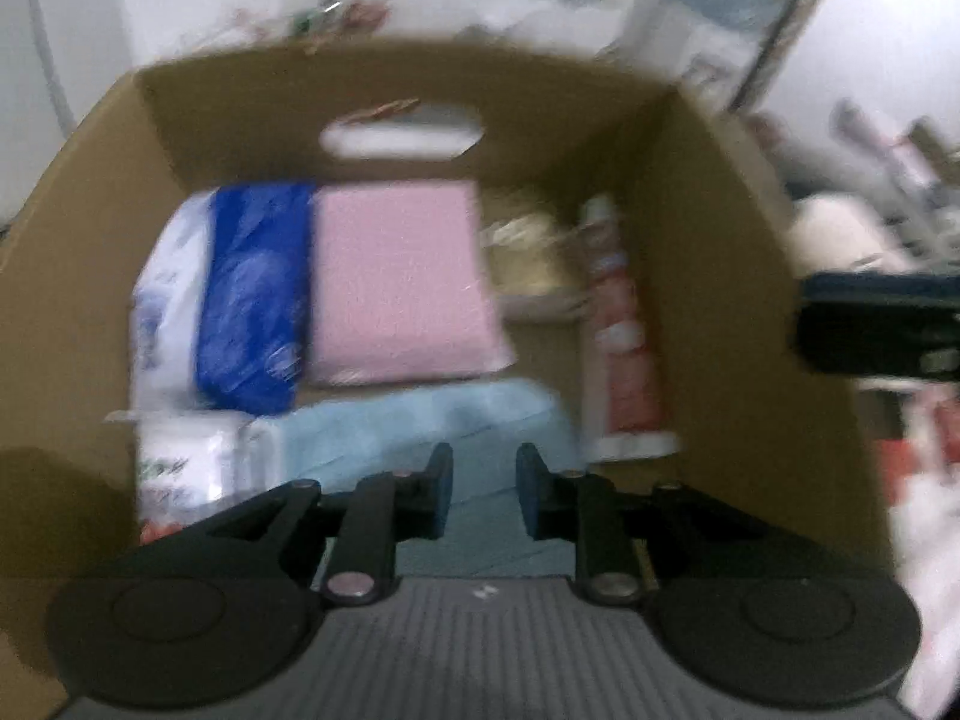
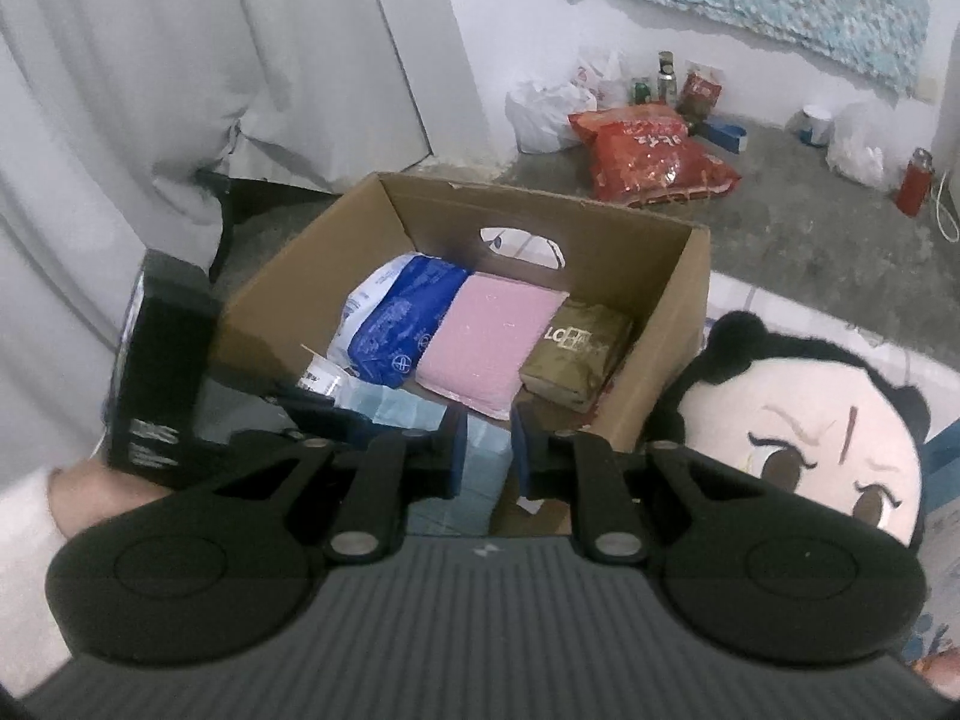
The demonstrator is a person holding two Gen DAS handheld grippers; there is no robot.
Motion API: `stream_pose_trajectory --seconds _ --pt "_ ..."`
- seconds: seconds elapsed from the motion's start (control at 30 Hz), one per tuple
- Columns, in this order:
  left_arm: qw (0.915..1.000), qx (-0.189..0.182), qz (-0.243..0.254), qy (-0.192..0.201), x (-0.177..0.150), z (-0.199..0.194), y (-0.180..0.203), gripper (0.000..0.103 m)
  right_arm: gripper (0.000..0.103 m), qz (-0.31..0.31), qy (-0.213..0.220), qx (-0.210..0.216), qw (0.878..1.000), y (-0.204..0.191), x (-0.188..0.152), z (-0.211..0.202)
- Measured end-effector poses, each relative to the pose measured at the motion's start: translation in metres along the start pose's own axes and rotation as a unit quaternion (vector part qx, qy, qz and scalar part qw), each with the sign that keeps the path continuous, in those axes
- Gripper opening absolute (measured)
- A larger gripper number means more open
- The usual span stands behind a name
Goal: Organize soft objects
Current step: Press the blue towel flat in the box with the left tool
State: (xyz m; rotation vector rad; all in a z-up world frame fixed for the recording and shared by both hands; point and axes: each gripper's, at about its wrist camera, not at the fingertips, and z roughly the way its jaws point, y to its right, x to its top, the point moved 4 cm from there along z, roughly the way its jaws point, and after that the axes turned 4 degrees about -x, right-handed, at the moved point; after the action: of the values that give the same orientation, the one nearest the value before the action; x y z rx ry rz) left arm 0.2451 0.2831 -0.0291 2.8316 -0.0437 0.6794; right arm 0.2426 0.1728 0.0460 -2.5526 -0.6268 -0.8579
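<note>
An open cardboard box point(image 1: 90, 192) point(image 2: 660, 300) holds soft packs: a blue-and-white one point(image 1: 252, 300) point(image 2: 402, 312), a pink one point(image 1: 396, 282) point(image 2: 486, 342), a gold one point(image 1: 528, 258) point(image 2: 576, 354), and a red-and-white one point(image 1: 624, 348) upright against the right wall. A light blue pack point(image 1: 420, 420) point(image 2: 390, 408) lies at the near end. My left gripper point(image 1: 485, 480) hangs just above it, open, nothing between its pads. My right gripper point(image 2: 489, 450) hovers outside the box's near side, open by a narrow empty gap. A plush doll head point(image 2: 798, 420) with black hair lies right of the box.
A white printed pack point(image 1: 180, 462) sits in the box's near left corner. On the concrete floor beyond lie a red snack bag point(image 2: 648, 156), white plastic bags point(image 2: 546, 108), bottles and a red flask point(image 2: 915, 180). A grey curtain point(image 2: 120, 90) hangs at the left.
</note>
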Motion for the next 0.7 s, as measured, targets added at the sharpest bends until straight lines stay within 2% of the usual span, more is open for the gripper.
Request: stream_pose_trajectory --seconds 0.07,0.13,0.2,0.27,0.33,0.37,0.47,0.63,0.7 --pt "0.9993 0.036 0.004 -0.006 -0.003 0.001 -0.003 0.025 0.015 0.0 -0.004 -0.004 1.0 -0.002 -0.002 0.003" --pt "0.9991 0.027 0.008 0.032 -0.001 -0.018 -0.005 0.026 0.015 0.0 -0.007 -0.002 1.0 -0.004 -0.004 0.008" --pt "0.9978 0.034 0.02 0.053 0.003 -0.038 -0.007 0.021 0.015 -0.005 -0.019 -0.002 1.0 -0.007 -0.006 0.015" --pt "0.9926 0.09 0.064 0.051 0.008 -0.049 -0.007 0.02 0.015 0.007 -0.045 0.016 0.999 -0.01 -0.007 0.027" --pt "0.9857 0.125 0.111 0.021 0.011 -0.046 -0.004 0.021 0.015 0.037 -0.066 0.035 0.997 -0.01 -0.008 0.037" --pt "0.9817 0.136 0.133 0.007 0.012 -0.043 -0.003 0.026 0.015 0.043 -0.067 0.035 0.996 -0.011 -0.007 0.041" --pt "0.9732 0.145 0.177 -0.026 0.01 -0.029 0.0 0.032 0.015 0.031 -0.056 0.017 0.998 -0.015 -0.005 0.046" --pt "0.9601 0.169 0.216 -0.058 0.006 -0.007 -0.001 0.027 0.015 0.029 -0.054 0.023 0.998 -0.015 -0.002 0.046" --pt "0.9504 0.189 0.238 -0.065 0.005 -0.002 -0.001 0.025 0.015 0.024 -0.049 0.021 0.998 -0.014 -0.001 0.045"
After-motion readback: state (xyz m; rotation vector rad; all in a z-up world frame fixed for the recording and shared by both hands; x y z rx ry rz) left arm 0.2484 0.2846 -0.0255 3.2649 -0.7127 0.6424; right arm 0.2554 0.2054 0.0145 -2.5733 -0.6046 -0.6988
